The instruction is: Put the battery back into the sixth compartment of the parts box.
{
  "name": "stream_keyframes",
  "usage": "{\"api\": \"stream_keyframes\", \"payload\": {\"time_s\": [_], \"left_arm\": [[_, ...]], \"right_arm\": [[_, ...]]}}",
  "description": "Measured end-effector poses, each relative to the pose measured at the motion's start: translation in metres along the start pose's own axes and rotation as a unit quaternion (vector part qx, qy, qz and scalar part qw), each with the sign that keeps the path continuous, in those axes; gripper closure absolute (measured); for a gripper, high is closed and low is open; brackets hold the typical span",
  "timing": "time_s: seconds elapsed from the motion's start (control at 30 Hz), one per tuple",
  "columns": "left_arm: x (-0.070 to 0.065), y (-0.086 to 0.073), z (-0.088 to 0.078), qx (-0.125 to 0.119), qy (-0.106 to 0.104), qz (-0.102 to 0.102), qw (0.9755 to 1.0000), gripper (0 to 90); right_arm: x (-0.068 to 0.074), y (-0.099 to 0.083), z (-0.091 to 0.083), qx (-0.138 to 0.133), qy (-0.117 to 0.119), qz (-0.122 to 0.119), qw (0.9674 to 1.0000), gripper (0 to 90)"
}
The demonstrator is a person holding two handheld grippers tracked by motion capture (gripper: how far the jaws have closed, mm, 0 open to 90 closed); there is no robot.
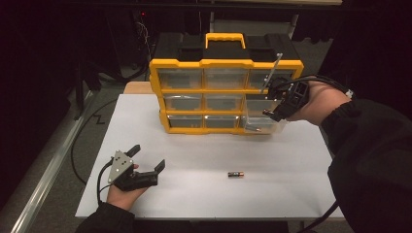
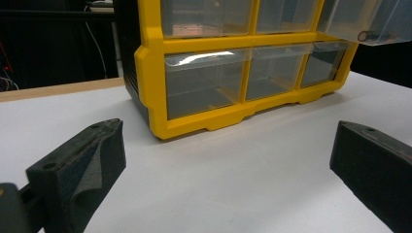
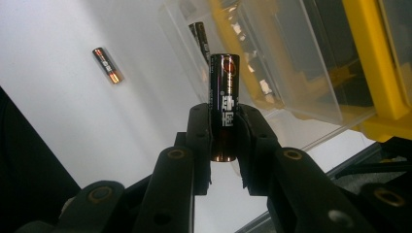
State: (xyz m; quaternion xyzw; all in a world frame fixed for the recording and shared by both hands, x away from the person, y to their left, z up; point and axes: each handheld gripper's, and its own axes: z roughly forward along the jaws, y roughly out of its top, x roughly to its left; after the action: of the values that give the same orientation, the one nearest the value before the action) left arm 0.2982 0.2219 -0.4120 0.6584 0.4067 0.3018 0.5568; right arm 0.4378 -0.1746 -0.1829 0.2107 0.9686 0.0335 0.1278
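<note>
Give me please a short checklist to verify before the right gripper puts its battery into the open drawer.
1. Held battery is clamped firmly between the right gripper jaws: ok.
2. Clear drawer of the yellow organizer is pulled out: ok.
3. Battery is directly above the drawer opening: cannot tell; it is close to the drawer, but the alignment is unclear.
4. Room inside the drawer: ok, one battery seems to lie there with space beside it.
5. Left gripper is out of the way: ok, open and resting low at the table's near left.
6. Loose battery on the table is clear of the path: ok.
</note>
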Motion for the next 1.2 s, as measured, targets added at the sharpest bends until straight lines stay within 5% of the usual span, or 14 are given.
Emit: {"api": "stream_keyframes", "payload": {"time_s": [1.2], "left_arm": [[0.0, 0.0, 0.001, 0.001, -0.003, 0.003, 1.0, 0.4]], "right_arm": [[-0.03, 0.02, 0.021, 0.013, -0.003, 0.021, 0.9997, 79.0]]}}
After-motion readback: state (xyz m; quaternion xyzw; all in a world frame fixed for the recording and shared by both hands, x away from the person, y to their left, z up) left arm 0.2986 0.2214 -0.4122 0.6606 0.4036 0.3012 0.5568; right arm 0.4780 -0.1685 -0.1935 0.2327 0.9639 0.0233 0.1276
